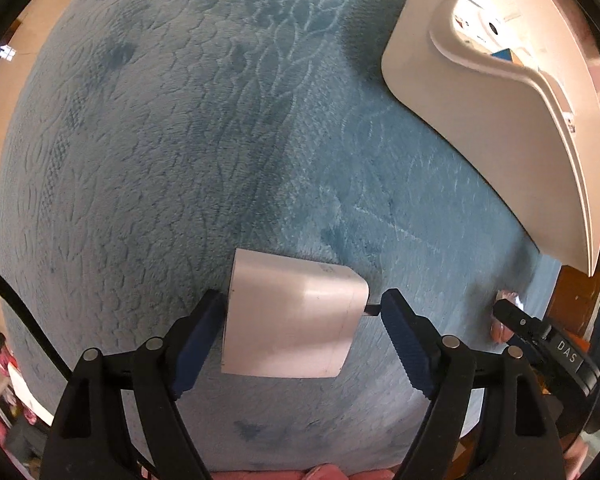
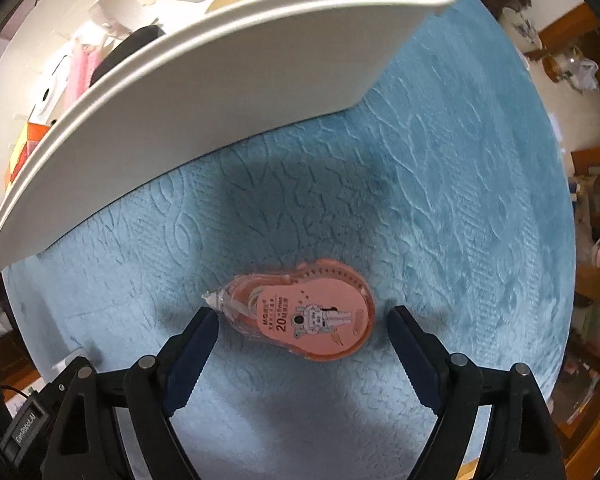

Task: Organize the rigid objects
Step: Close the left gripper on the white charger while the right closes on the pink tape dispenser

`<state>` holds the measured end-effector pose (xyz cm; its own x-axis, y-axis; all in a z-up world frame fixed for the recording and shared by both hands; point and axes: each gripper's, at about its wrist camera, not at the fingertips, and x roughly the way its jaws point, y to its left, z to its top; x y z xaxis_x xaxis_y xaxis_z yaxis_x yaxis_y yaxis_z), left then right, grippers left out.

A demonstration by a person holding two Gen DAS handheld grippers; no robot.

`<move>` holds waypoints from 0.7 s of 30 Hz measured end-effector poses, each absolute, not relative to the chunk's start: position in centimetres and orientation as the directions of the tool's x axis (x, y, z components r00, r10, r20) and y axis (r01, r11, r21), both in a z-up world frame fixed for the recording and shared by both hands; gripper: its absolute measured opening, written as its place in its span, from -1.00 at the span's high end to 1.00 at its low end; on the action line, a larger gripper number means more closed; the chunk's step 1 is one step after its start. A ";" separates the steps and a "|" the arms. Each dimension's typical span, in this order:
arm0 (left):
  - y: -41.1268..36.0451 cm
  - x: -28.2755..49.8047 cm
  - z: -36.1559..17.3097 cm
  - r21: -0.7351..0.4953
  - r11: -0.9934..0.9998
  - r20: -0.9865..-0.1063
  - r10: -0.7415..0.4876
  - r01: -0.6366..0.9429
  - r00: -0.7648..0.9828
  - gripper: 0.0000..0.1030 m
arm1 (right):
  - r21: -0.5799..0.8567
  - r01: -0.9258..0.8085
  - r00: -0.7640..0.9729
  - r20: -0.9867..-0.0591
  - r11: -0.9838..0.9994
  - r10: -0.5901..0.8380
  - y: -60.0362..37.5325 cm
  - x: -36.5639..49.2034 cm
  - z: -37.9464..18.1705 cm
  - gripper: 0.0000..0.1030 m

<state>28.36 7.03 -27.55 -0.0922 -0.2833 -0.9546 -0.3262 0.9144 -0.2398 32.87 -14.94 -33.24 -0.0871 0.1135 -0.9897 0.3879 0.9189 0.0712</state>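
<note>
A white plug-in charger block (image 1: pixel 296 324) lies on the blue textured cloth (image 1: pixel 160 160), its metal prongs pointing right. My left gripper (image 1: pixel 303 298) points down over it and stands open, one finger on each side, close to its ends. In the right wrist view a pink correction tape dispenser (image 2: pixel 316 316) with an astronaut label lies flat on the cloth. My right gripper (image 2: pixel 303 314) stands open astride it, with a gap at each finger. The tape's clear tip sits next to the left finger.
A white plastic bin (image 2: pixel 220 92) holding several items stands on the cloth just beyond the tape; it fills the upper right of the left wrist view (image 1: pixel 480 128). The right gripper's body (image 1: pixel 540 340) shows at that view's right edge. Wooden furniture rings the cloth.
</note>
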 end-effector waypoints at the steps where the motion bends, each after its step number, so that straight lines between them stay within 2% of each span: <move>1: 7.2 28.3 -27.5 -0.237 0.916 -0.955 -0.280 -0.324 -0.093 -0.57 | 0.073 0.388 -0.086 -0.990 0.919 0.115 -14.9 33.1 -33.2 -0.69; 8: 7.8 27.0 -27.3 -0.235 0.917 -0.958 -0.275 -0.323 -0.082 -0.56 | 0.128 0.401 -0.071 -0.983 0.907 0.170 -13.8 34.9 -33.4 -0.69; 21: 6.5 26.6 -27.0 -0.223 0.921 -0.962 -0.261 -0.321 -0.081 -0.56 | 0.112 0.458 -0.071 -0.984 0.882 0.162 -14.0 36.0 -35.4 -0.69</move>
